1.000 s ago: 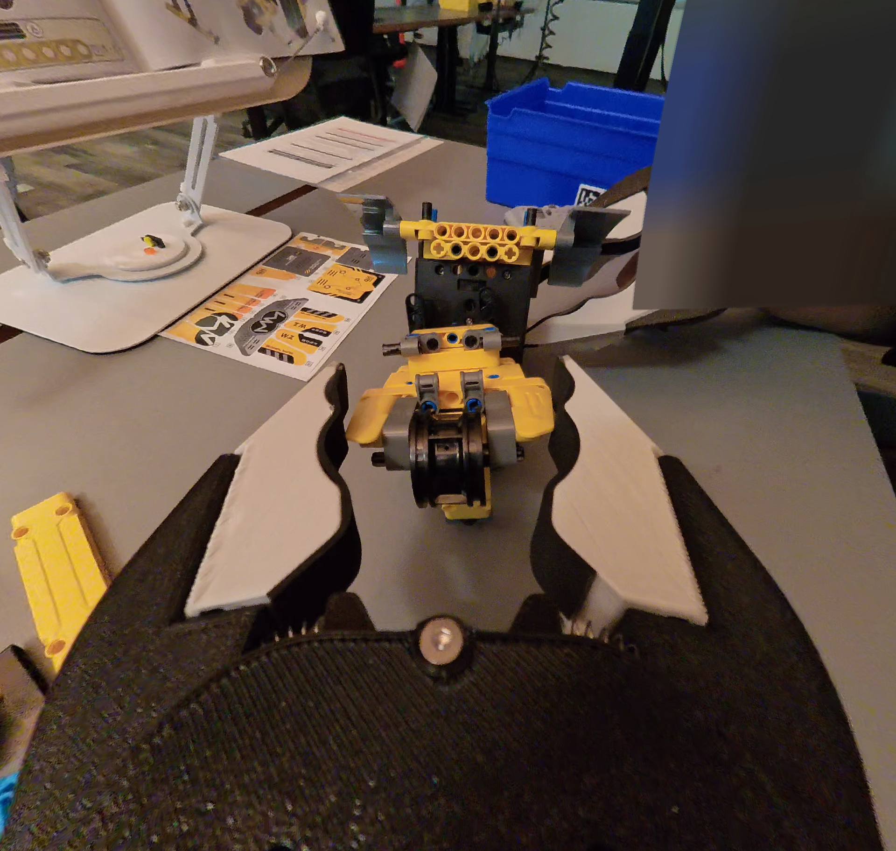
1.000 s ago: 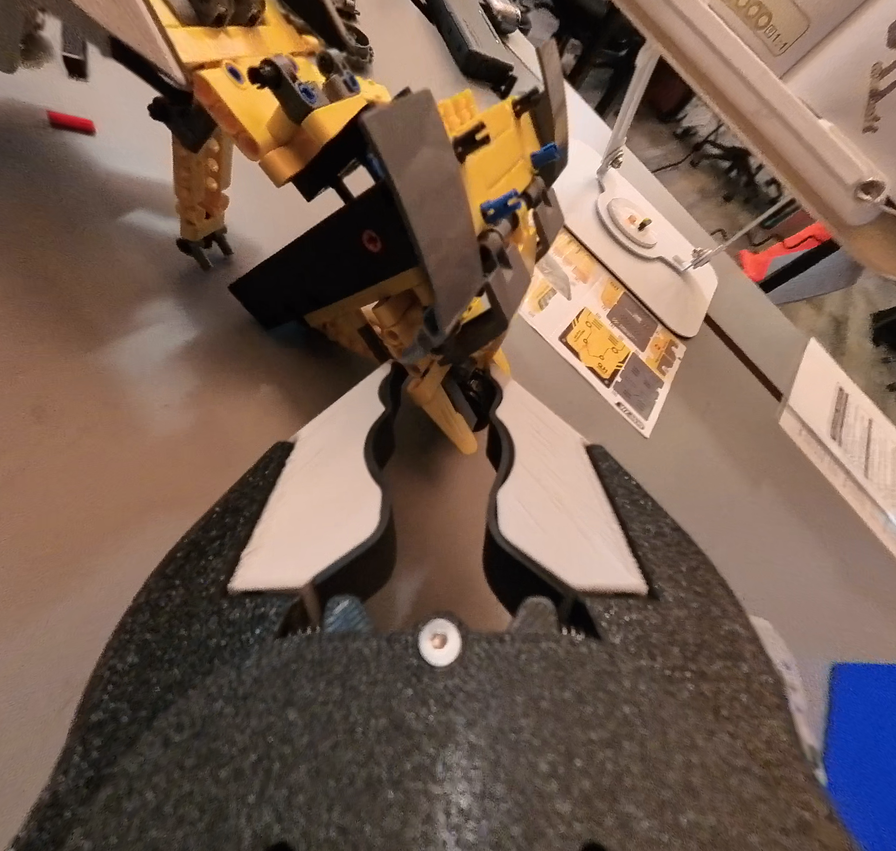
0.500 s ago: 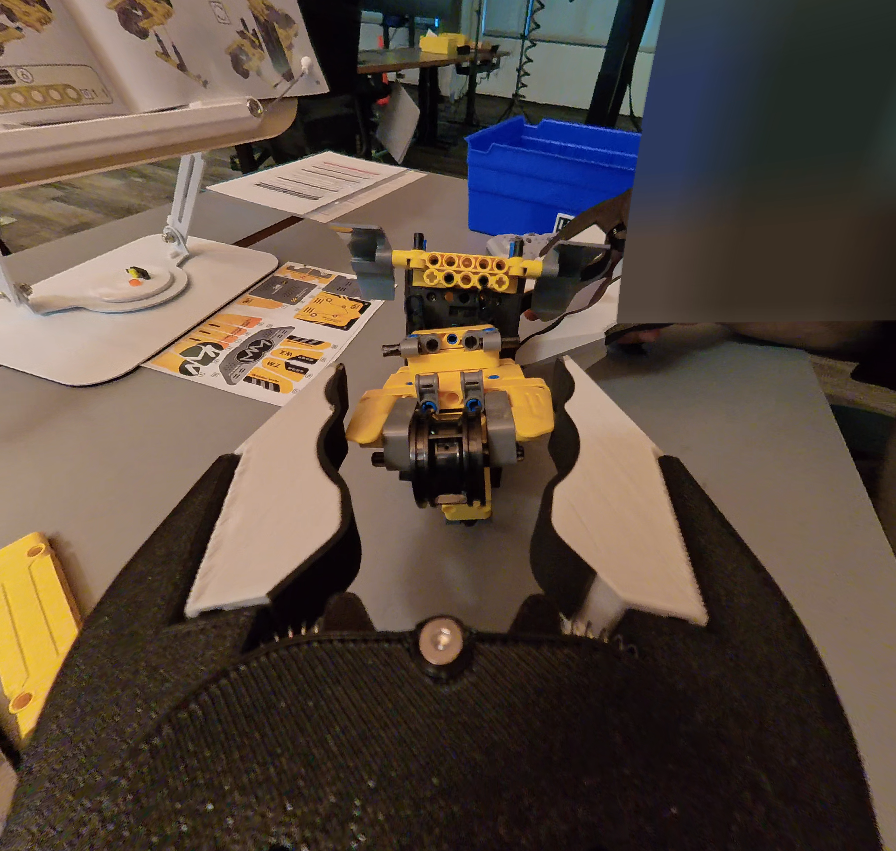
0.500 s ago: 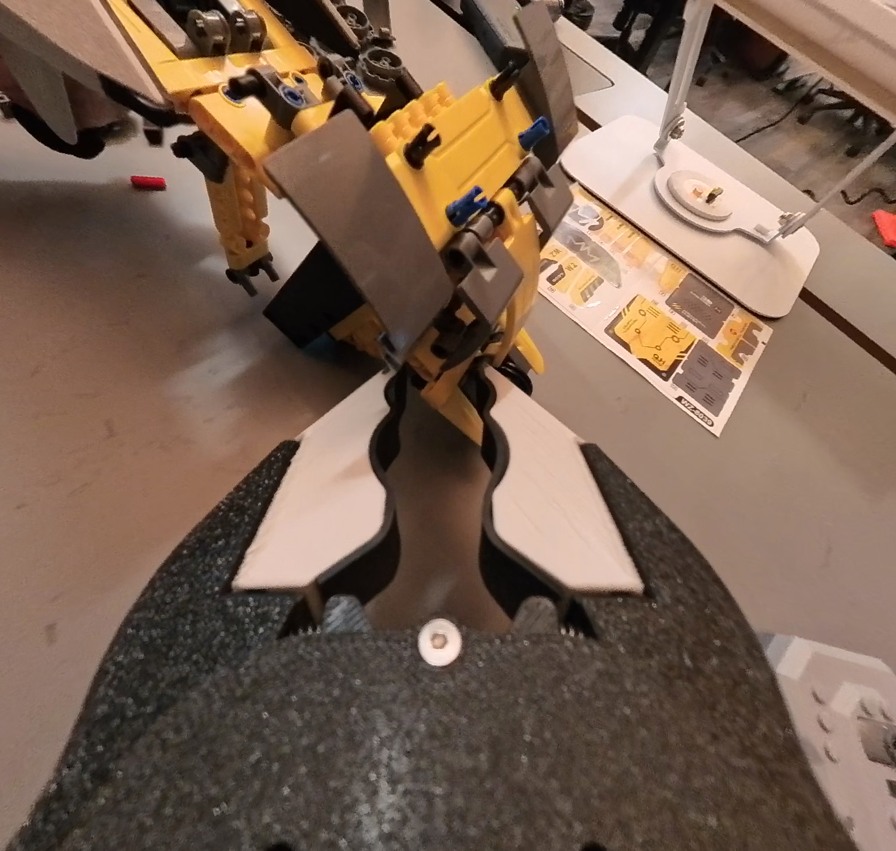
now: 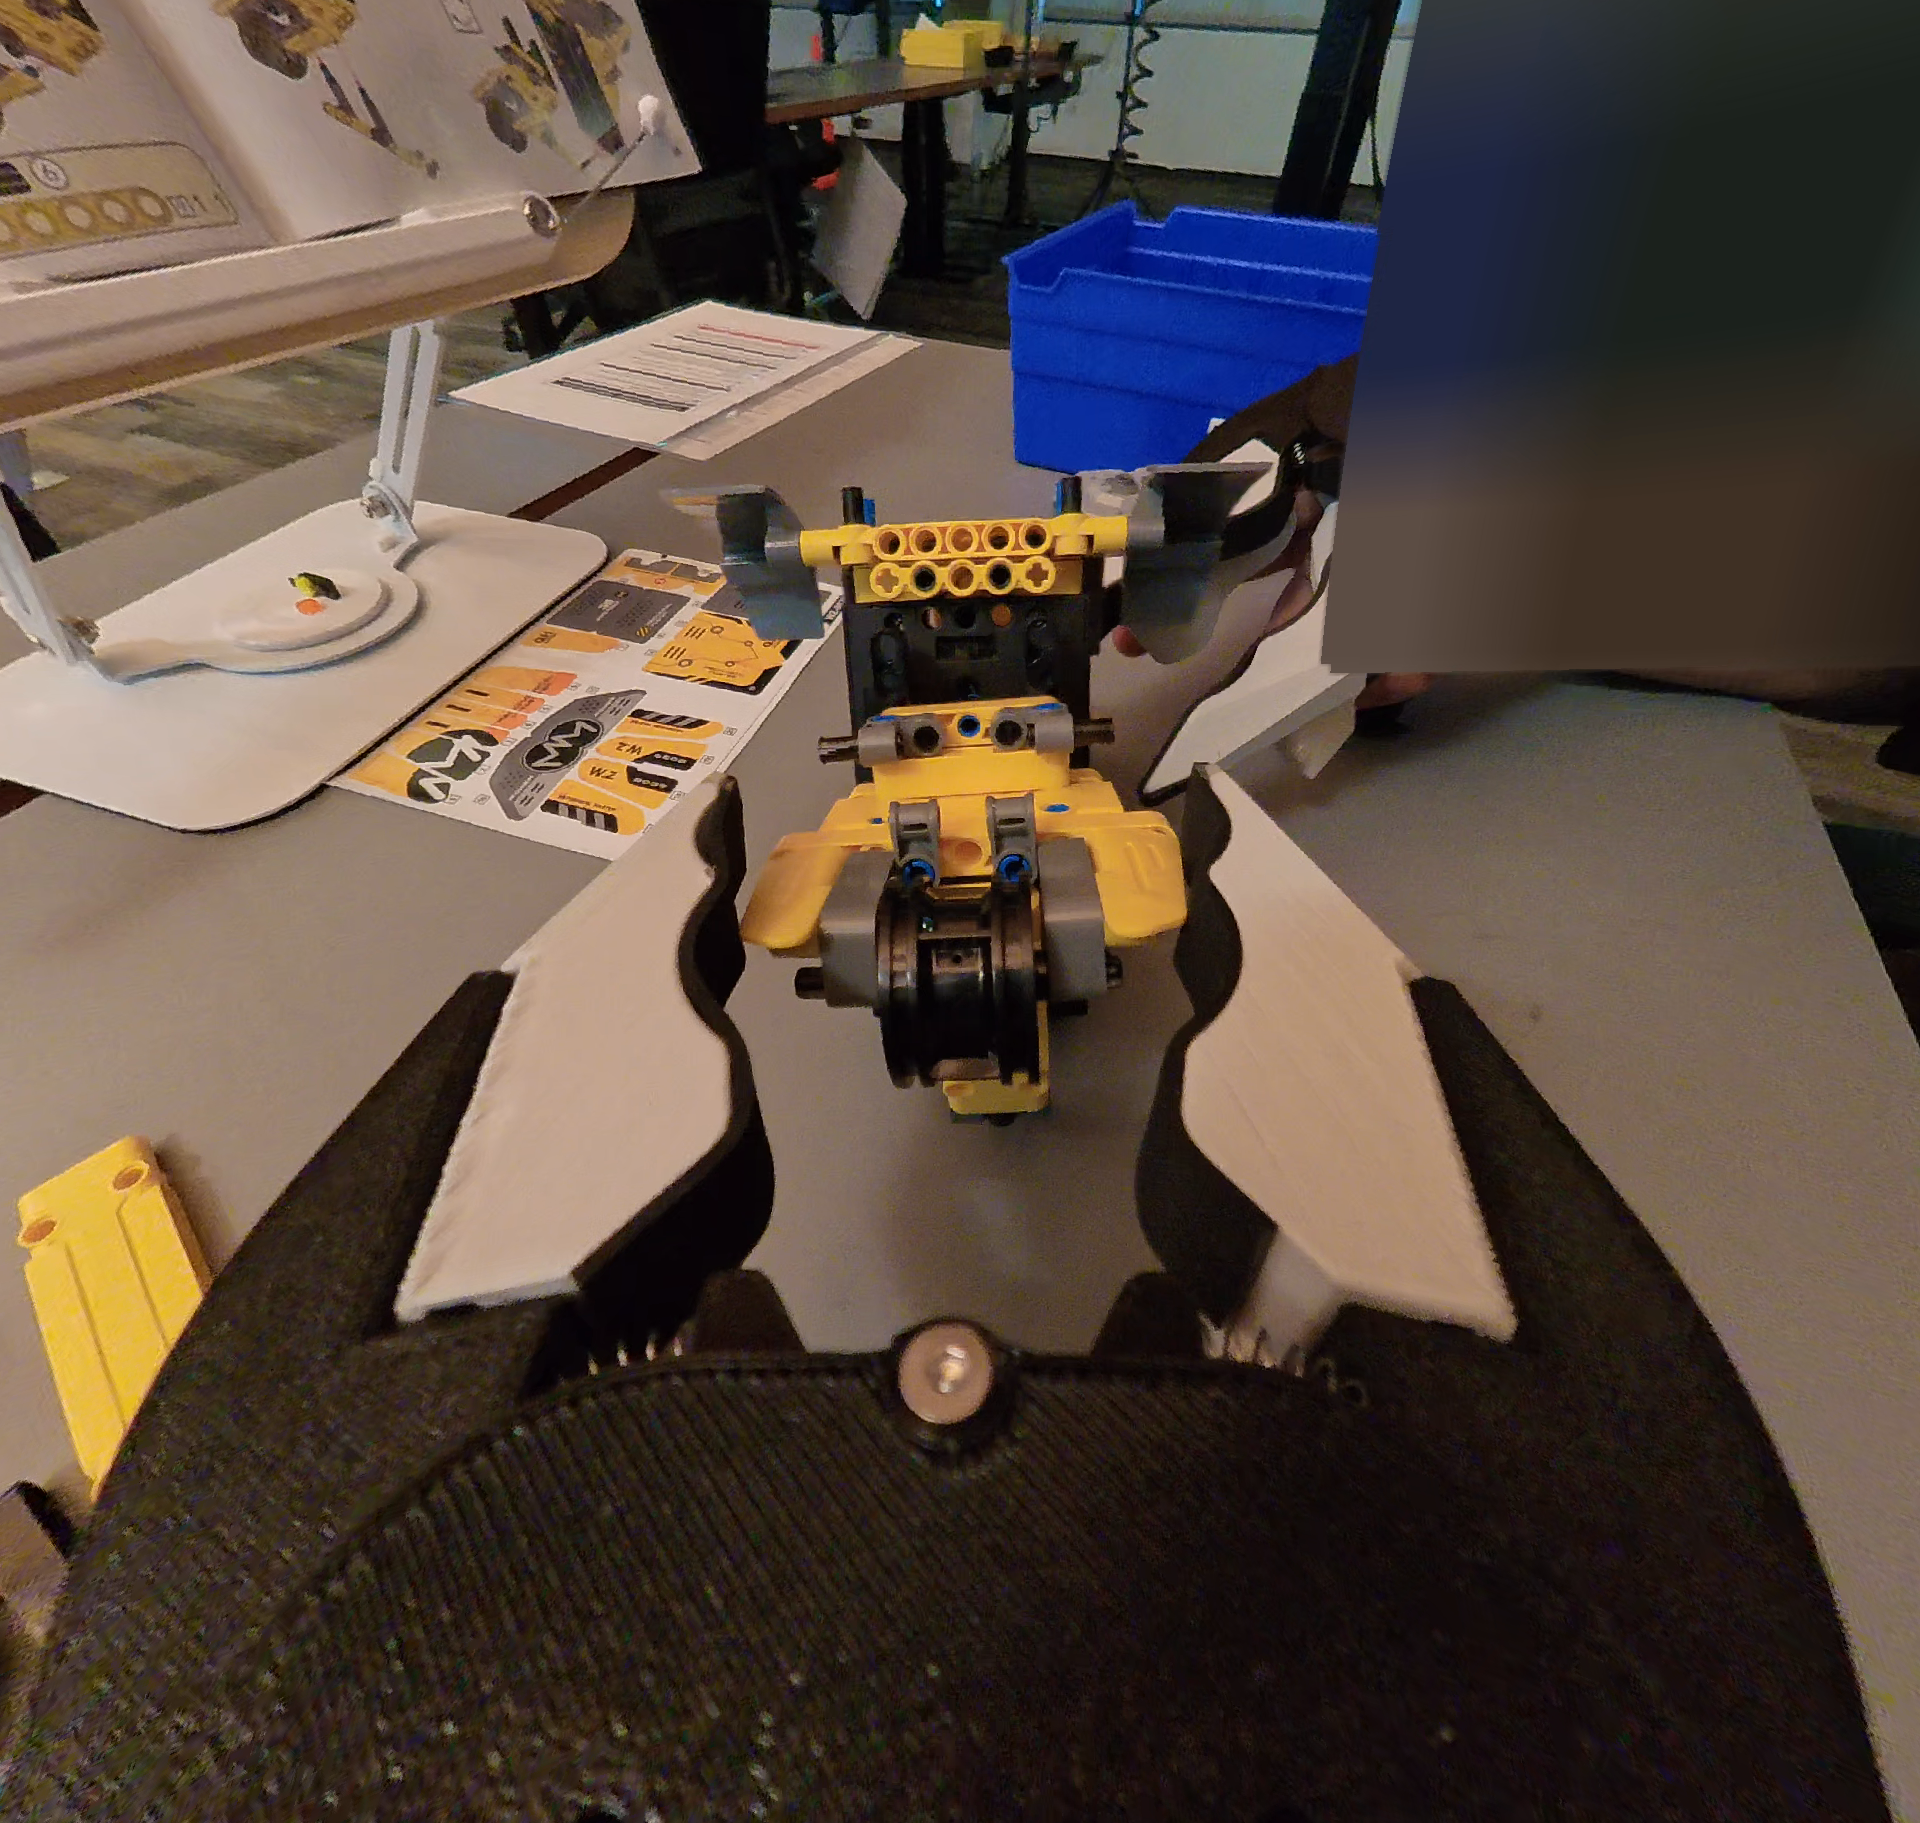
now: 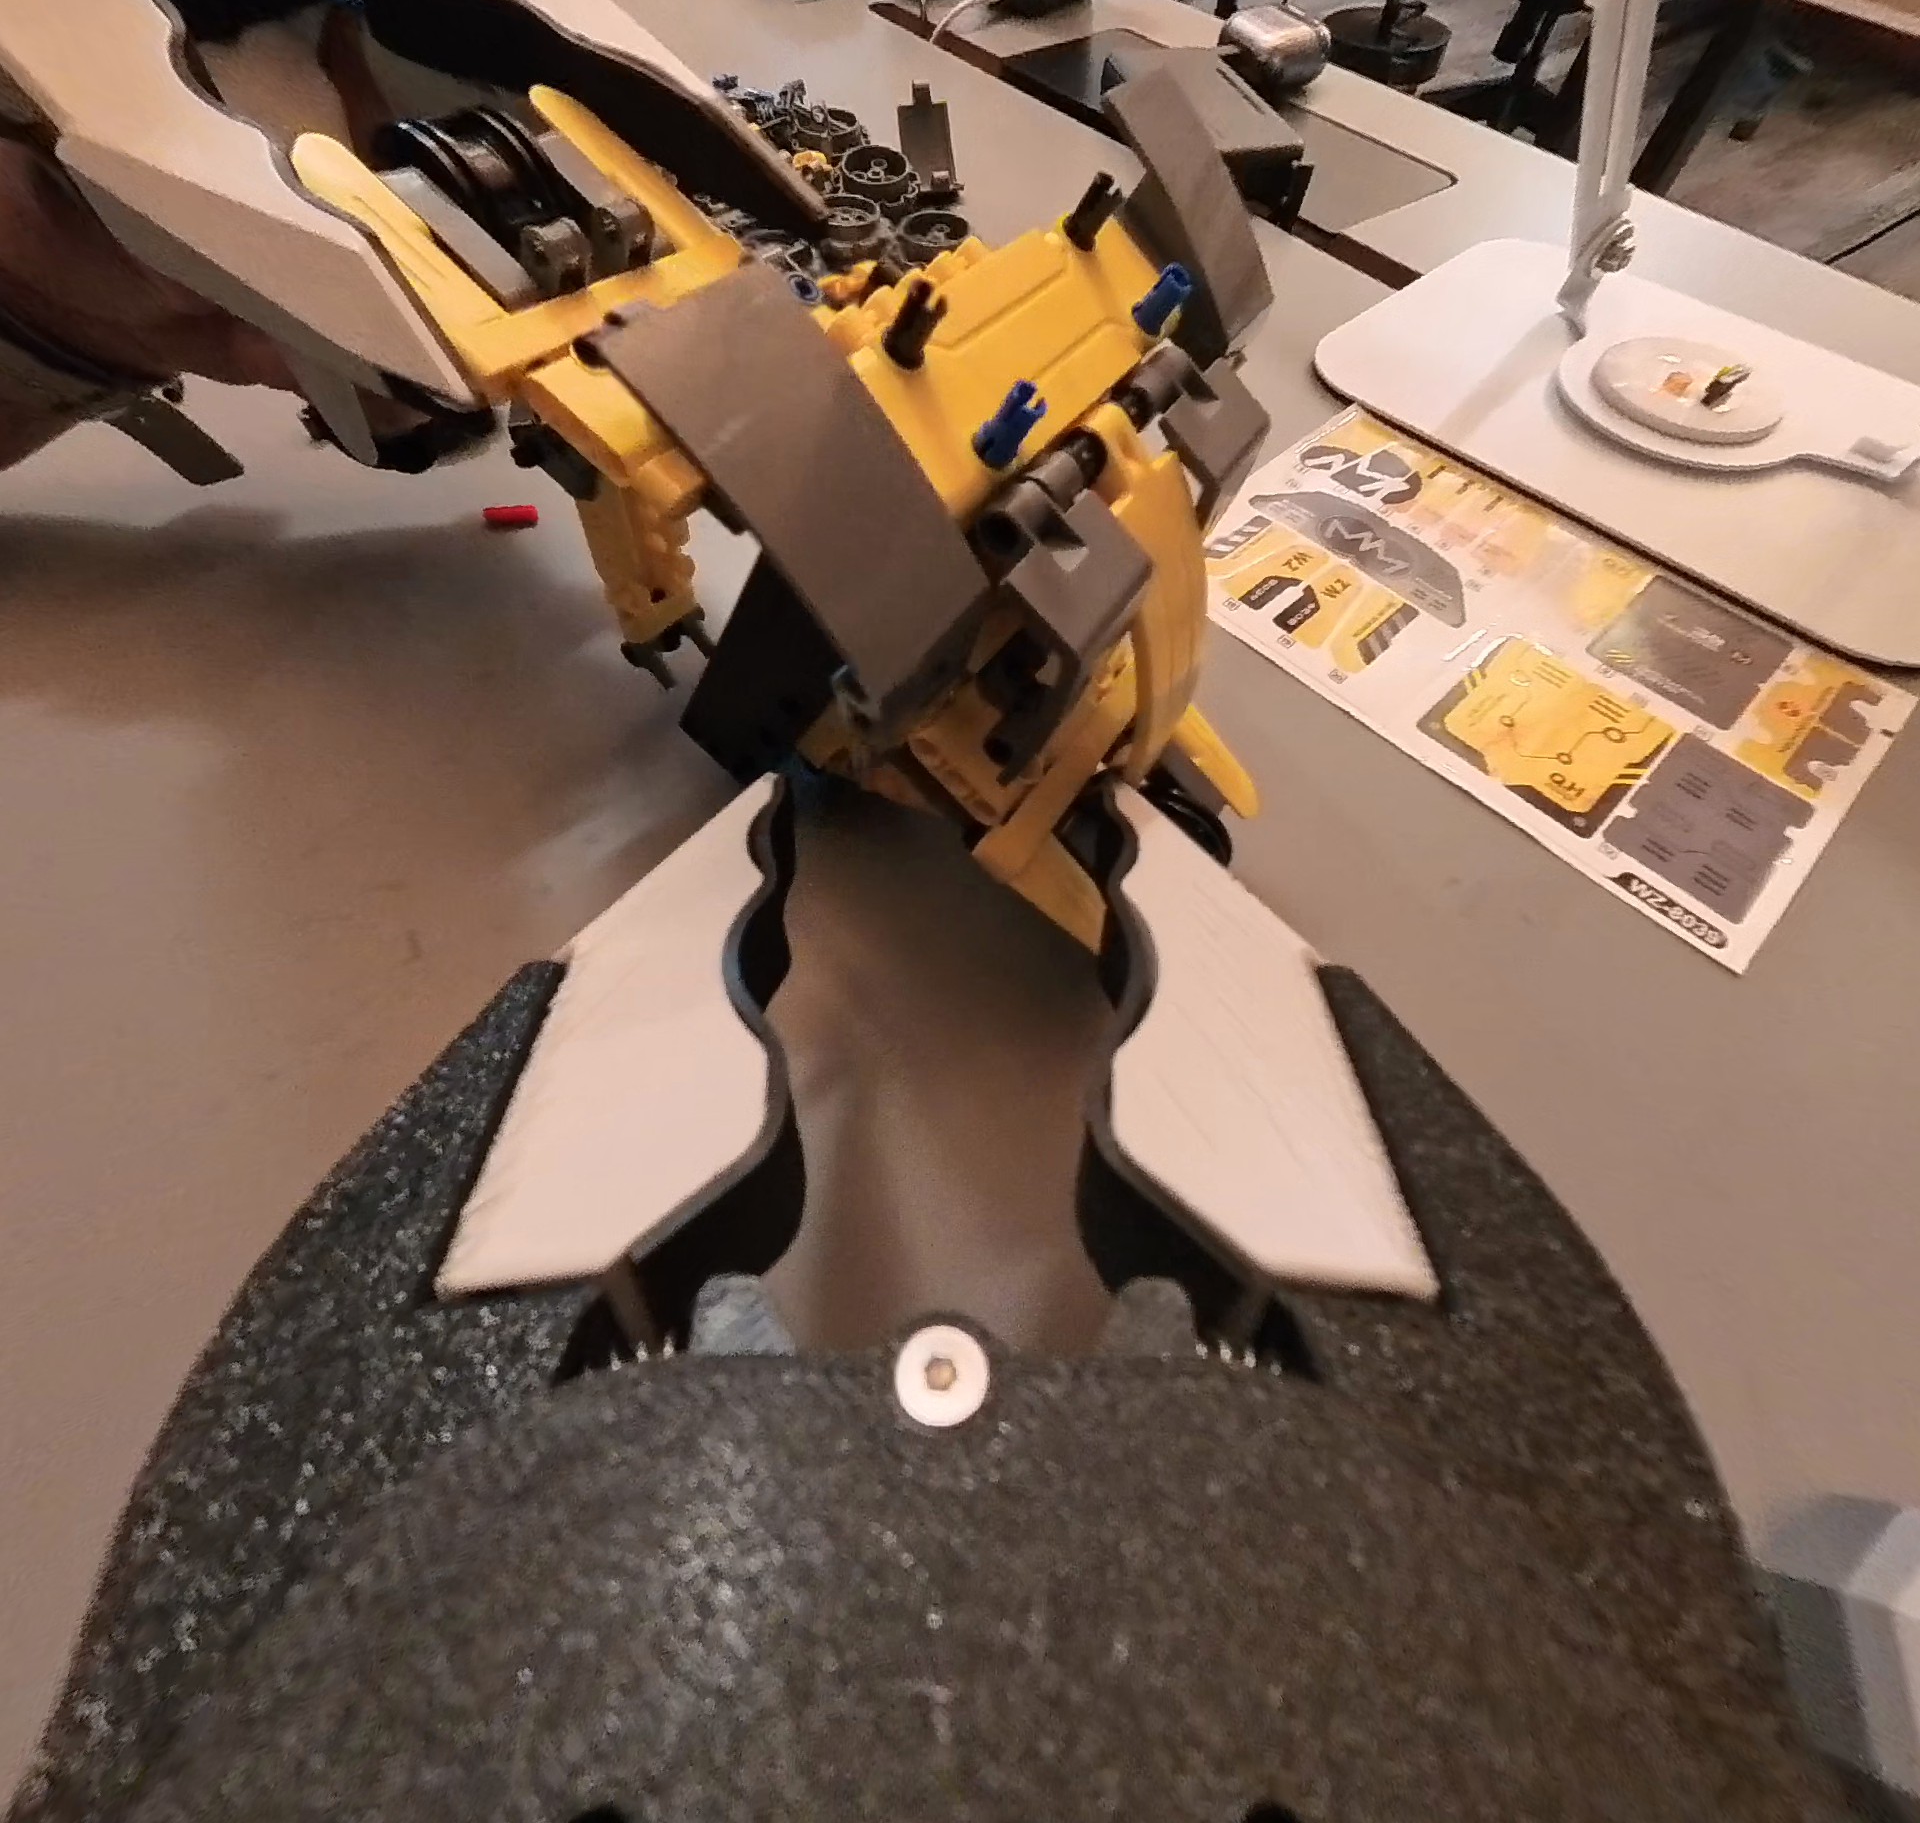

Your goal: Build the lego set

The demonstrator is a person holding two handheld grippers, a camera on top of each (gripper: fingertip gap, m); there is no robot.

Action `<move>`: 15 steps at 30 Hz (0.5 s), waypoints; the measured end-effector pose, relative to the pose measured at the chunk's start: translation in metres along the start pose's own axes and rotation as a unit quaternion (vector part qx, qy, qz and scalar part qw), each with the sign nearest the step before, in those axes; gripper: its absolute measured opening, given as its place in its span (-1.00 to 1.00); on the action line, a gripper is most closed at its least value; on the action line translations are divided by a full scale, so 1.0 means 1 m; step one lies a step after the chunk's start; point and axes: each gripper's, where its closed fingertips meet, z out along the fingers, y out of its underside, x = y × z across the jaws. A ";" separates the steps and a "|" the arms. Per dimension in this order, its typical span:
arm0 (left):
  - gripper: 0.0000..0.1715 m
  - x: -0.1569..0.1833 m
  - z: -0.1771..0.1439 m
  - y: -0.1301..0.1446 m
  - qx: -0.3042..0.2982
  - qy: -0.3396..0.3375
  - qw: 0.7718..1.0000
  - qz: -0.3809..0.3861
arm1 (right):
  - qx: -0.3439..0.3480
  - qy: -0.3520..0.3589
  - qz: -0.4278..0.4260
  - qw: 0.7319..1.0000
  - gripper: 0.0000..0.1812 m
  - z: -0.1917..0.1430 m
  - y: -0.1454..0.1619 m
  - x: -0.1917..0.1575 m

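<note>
Currently, left gripper [image 5: 961,817]: clenching on the yellow and black brick model [image 5: 961,568], its two white fingers pressing the yellow flanks on either side of the black wheel at the model's near end.
Model: hanging tilted above the grey table [image 5: 312,994] in the right wrist view, its grey curved panels pointing towards the right gripper.
Right gripper [image 6: 945,797]: standing released, jaws spread, the model's lower yellow end sitting between the fingertips, nearer the right-hand finger; whether it is touching cannot be told.
Sticker sheet [image 5: 592,703]: lying flat on the table just beside the model.
White stand [image 5: 260,693]: holding the open instruction booklet [image 5: 312,59] next to the sticker sheet.
Yellow panel [image 5: 104,1274]: lying loose by the left gripper's body.
Blue bin [image 5: 1174,339]: sitting beyond the model.
Small red piece [image 6: 509,516]: lying on the table under the left gripper.
</note>
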 end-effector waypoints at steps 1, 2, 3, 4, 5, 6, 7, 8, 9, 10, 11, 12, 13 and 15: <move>-0.05 0.001 0.001 0.000 0.000 0.000 1.000 0.002 | -0.003 0.014 -0.010 1.000 -0.31 0.000 0.001 0.003; -0.05 0.002 0.001 -0.001 0.001 0.001 1.000 0.004 | -0.008 0.028 -0.024 0.999 -0.26 0.001 0.002 0.005; -0.05 0.002 0.001 -0.001 0.002 0.002 1.000 0.006 | -0.013 0.037 -0.037 0.999 -0.25 0.001 0.003 0.006; -0.05 0.002 0.001 -0.002 0.002 0.002 1.000 0.008 | -0.015 0.042 -0.045 0.998 -0.22 0.001 0.004 0.005; -0.05 0.002 0.001 -0.002 0.002 0.001 1.000 0.010 | -0.014 0.045 -0.048 0.998 -0.20 0.001 0.003 0.005; -0.05 0.003 0.001 -0.003 0.003 0.002 1.000 0.009 | -0.011 0.047 -0.048 0.998 -0.18 0.001 0.001 0.005; -0.05 0.004 0.002 -0.003 0.004 0.005 1.000 0.004 | -0.006 0.052 -0.046 0.998 -0.13 0.001 -0.001 0.006; -0.05 0.004 0.002 -0.003 0.005 0.007 1.000 0.000 | 0.000 0.059 -0.047 0.997 -0.08 -0.001 -0.003 0.008; -0.05 0.004 0.002 -0.003 0.006 0.007 1.000 -0.001 | 0.006 0.066 -0.049 0.997 -0.05 -0.002 -0.005 0.011; -0.05 0.004 0.002 -0.003 0.007 0.007 1.000 -0.003 | 0.013 0.069 -0.050 0.996 -0.04 -0.004 -0.007 0.012; -0.05 0.003 0.002 -0.004 0.008 0.005 1.000 -0.005 | 0.021 0.067 -0.049 0.996 -0.03 -0.005 -0.010 0.013; -0.05 0.003 0.002 -0.004 0.010 0.004 1.000 -0.006 | 0.028 0.063 -0.044 0.997 -0.03 -0.007 -0.013 0.012; -0.05 0.003 0.002 -0.004 0.010 0.006 1.000 -0.006 | 0.035 0.058 -0.037 0.997 -0.01 -0.008 -0.015 0.011; -0.05 0.005 0.002 -0.005 0.010 0.008 1.000 -0.006 | 0.042 0.045 -0.021 0.998 0.03 -0.010 -0.018 0.010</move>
